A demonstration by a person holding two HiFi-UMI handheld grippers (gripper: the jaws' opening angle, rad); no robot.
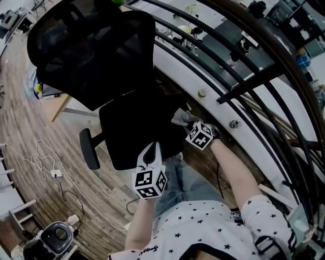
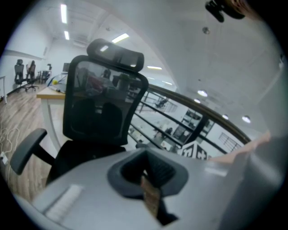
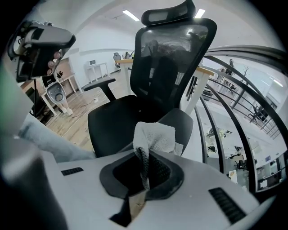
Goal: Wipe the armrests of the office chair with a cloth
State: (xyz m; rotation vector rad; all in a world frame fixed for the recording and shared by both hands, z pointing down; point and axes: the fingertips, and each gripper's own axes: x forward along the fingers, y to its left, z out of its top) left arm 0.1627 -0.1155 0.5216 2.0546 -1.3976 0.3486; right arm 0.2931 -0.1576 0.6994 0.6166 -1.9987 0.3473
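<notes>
Right gripper point(image 3: 144, 155): jaws pinched on the white cloth point(image 3: 154, 136), which is bunched up right at the railing-side armrest point(image 3: 181, 122) of the office chair point(image 1: 101, 61); can't tell if they touch. Left gripper point(image 2: 148, 166): jaws pressed together, empty, at the seat's front edge. The far armrest point(image 1: 89, 148) is well apart from both.

This is an open-plan office on an upper level. In the head view a black mesh office chair point(image 1: 96, 56) with a headrest stands at eleven o'clock on a wood-look floor point(image 1: 25, 127), and a white cable point(image 1: 40, 157) trails at eight o'clock. At two o'clock a black railing point(image 1: 244, 86) overlooks a furnished lower floor point(image 1: 223, 35). The left gripper view shows ceiling strip lights point(image 2: 64, 13) at eleven o'clock, and a wood-topped counter point(image 2: 48, 93) and more chairs point(image 2: 19, 72) at nine.
</notes>
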